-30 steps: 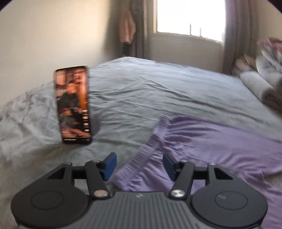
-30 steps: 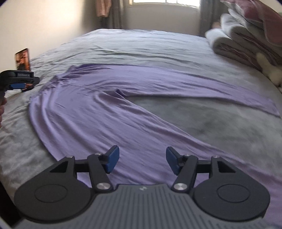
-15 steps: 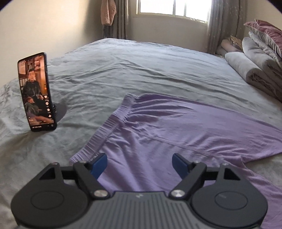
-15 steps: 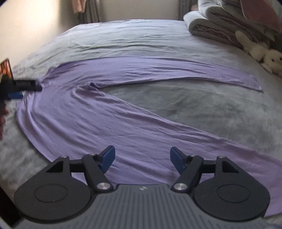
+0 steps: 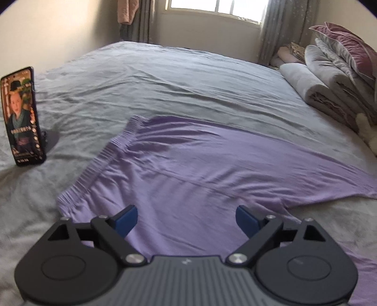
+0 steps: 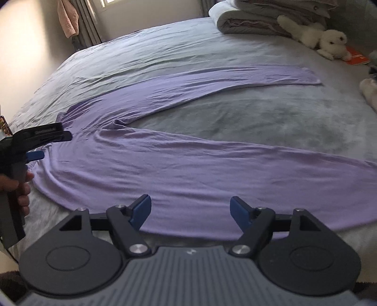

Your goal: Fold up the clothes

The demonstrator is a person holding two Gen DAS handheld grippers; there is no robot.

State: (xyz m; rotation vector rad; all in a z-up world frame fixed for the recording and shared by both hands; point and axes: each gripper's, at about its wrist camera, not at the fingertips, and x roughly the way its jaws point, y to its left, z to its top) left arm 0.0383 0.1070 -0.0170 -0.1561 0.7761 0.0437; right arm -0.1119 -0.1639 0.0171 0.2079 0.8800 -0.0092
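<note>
While looking along the left gripper (image 5: pixel 186 219), cannot follow the purple trousers (image 5: pixel 200 169) to their ends: cut off at the right rim and hidden at the near edge behind the gripper's own body. Lying flat on the grey bed sheet (image 5: pixel 165 82), waistband to the left, legs running right. Cannot make out more than a white scrap of the plush toy (image 5: pixel 367 131) at the right rim. Hard to read anything on the phone (image 5: pixel 22 117), propped upright left of the waistband and apart from it.

Against half a second ago, finds both pairs of jaws wider and opening further, with nothing between the blue pads, only trouser fabric lying beyond them. In the left view, finds the phone nearer the left edge and more of the folded quilts (image 5: pixel 329 82) at far right. In the right view, finds the toy whole and an orange book (image 6: pixel 358 57) newly in frame.

From the right gripper (image 6: pixel 190 211), takes in what the other view misses: both legs splayed in a V, the far leg's hem, the near leg running off the right rim. Also catches the left gripper (image 6: pixel 50 146) side-on at the waistband end, contact unclear, with a hand (image 6: pixel 21 188) around its handle. Only from the left view, gets the window (image 5: pixel 212 9) and the plum pillow (image 5: pixel 348 47).
</note>
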